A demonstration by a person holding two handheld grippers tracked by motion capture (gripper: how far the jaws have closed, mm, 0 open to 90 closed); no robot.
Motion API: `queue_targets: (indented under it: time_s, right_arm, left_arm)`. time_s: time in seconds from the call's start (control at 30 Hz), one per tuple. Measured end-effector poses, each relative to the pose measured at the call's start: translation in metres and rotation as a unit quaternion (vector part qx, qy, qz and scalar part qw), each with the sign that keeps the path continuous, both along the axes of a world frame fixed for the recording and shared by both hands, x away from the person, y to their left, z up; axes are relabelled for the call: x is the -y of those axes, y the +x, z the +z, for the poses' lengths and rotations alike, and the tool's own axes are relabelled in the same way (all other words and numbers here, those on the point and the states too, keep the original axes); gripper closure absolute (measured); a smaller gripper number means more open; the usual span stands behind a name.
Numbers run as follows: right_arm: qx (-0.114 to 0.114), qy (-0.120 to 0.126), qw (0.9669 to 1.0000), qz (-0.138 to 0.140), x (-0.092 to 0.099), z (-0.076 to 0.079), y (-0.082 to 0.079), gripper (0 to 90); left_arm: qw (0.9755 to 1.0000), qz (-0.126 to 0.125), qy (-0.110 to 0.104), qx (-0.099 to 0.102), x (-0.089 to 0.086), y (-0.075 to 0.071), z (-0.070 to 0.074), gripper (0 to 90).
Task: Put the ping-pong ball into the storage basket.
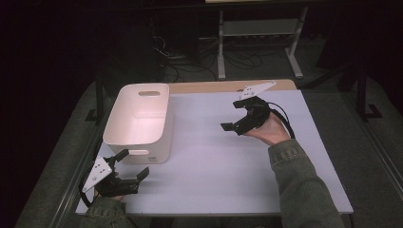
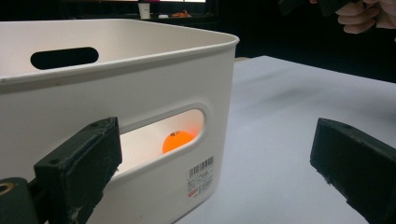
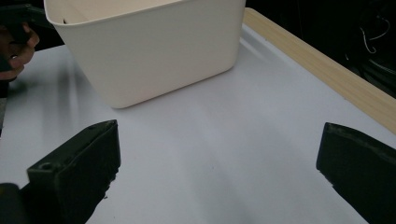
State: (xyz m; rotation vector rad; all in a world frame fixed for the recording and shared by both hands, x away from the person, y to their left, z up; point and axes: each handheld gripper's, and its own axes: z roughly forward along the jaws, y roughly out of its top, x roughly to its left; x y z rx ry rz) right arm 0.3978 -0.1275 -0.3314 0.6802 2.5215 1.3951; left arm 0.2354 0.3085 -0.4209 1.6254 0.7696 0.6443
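Sitting far left on the worktop [image 1: 214, 156], white bin [image 1: 138, 118] holds an orange ball [image 2: 176, 140]. Left tongs [image 1: 133, 165] gape empty near it. Right tongs [image 1: 232, 114] likewise spread, holding nothing.

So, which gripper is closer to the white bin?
Left. The left gripper is right at the near end of the white bin, beside its handle slot. The right gripper hangs over the table, well apart.

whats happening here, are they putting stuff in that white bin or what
A person sits at a table with a two-jaw gripper in each hand. The left gripper is open just in front of the white bin, near its handle slot. Through that slot an orange ball shows inside the bin. The right gripper is also open, held above the table to the right of the bin, empty. Neither gripper touches anything.
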Motion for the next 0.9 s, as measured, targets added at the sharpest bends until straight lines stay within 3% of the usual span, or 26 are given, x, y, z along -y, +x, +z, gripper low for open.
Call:
queue_targets:
  time_s: [0.47,0.9]
  right_arm:
    - [0.007,0.011,0.9996,-0.025,0.023,-0.01,-0.017,0.0]
    - [-0.004,0.02,0.9988,-0.045,0.044,-0.029,-0.033,0.0]
  left_arm:
    - [1.0,0.001,0.0,-0.001,0.0,0.001,0.0,1.6]
    - [1.0,0.001,-0.001,0.0,0.0,0.0,0.0,1.6]
